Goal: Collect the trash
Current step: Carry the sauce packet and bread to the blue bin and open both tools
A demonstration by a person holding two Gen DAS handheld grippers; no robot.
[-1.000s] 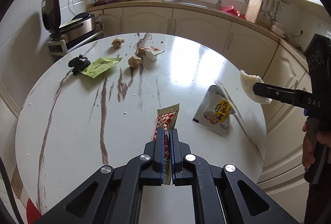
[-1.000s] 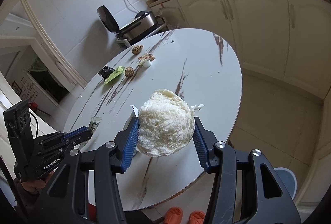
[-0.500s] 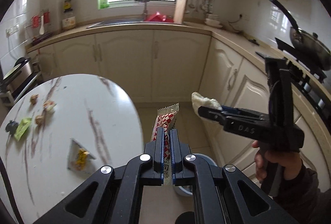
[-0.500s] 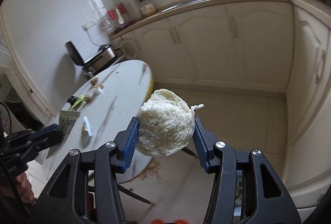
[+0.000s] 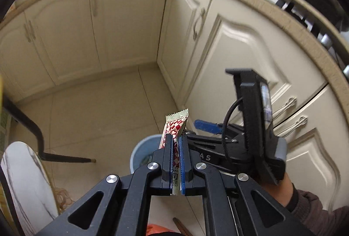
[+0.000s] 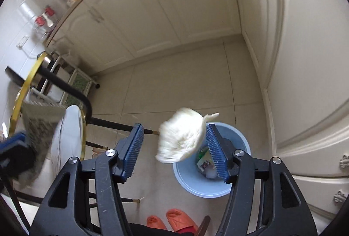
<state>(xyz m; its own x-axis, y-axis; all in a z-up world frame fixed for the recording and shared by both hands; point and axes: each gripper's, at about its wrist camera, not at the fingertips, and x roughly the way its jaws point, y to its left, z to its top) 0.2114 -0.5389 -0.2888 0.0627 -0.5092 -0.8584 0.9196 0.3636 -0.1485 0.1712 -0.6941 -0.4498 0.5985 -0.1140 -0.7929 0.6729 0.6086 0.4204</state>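
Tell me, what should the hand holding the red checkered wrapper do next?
Probably shift the left gripper a little forward over the blue bin and open it: the wrapper is clamped just above the bin's rim, and the right gripper is open, its white wad above the bin.

A fluffy white lump (image 6: 182, 134) floats between the open right gripper (image 6: 174, 148) fingers, above the blue bin (image 6: 240, 188).

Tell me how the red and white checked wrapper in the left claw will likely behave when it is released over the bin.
The wrapper is probably thin and floppy: its free top bends sideways above the left claw. It looks flat and empty, so likely very light; it may flutter and miss the blue bin. Its glossy film may be slippery.
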